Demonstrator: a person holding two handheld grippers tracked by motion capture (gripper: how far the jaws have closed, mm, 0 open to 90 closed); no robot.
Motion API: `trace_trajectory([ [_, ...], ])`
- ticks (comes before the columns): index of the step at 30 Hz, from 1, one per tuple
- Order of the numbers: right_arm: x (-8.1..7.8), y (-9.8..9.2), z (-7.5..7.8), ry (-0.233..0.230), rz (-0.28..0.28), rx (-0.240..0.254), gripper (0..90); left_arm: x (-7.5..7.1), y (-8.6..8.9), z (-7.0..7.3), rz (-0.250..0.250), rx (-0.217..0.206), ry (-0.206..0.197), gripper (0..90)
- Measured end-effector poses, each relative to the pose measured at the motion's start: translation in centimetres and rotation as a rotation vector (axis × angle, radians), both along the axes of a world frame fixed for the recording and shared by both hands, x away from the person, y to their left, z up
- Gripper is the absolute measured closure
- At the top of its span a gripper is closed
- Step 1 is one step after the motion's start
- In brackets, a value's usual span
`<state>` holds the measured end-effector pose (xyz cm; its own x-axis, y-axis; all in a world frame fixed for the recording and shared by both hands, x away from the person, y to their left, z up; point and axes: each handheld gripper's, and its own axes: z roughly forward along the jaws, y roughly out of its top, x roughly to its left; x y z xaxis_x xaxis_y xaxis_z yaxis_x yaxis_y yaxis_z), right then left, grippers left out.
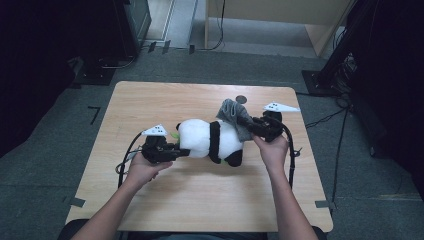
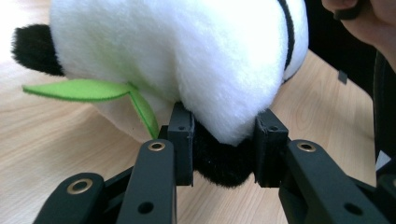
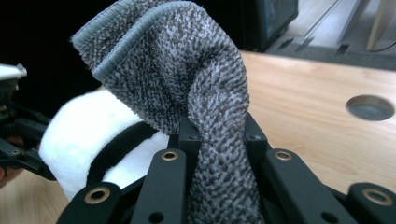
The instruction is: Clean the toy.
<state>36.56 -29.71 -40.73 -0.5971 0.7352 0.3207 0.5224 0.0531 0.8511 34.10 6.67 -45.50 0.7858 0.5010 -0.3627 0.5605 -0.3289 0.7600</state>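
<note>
Nearest us, left gripper [image 2: 224, 140] clamps the soft, light plush panda [image 1: 210, 140] lying mid-table [image 1: 200, 200], right gripper [image 3: 217, 135] pinches limp grey cloth [image 3: 187, 70]; we judge both squashy, best pinched deep.

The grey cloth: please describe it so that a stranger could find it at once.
On the wooden table, a plush panda lies near the middle. At its right end, the right gripper pinches the grey cloth, knitted and speckled, with a smooth hemmed edge.
</note>
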Motion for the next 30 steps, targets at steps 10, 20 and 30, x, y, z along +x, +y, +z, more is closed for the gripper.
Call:
trace_trajectory([
  [10, 1.9, 1.0, -1.5, 0.084, 0.041, -0.099, 78.0, 0.3, -0.3, -1.4, 0.007, 0.084, -0.049, 58.1],
  [20, 2.1, 1.1, -1.6, 0.070, 0.015, -0.138, 78.1, 0.4, 0.3, -1.3, -0.011, 0.101, -0.084, 43.0],
  [30, 2.0, 1.1, -1.6, 0.072, 0.023, -0.134, 78.0, 1.0, 3.2, 0.5, -0.016, 0.015, -0.154, 38.3],
])
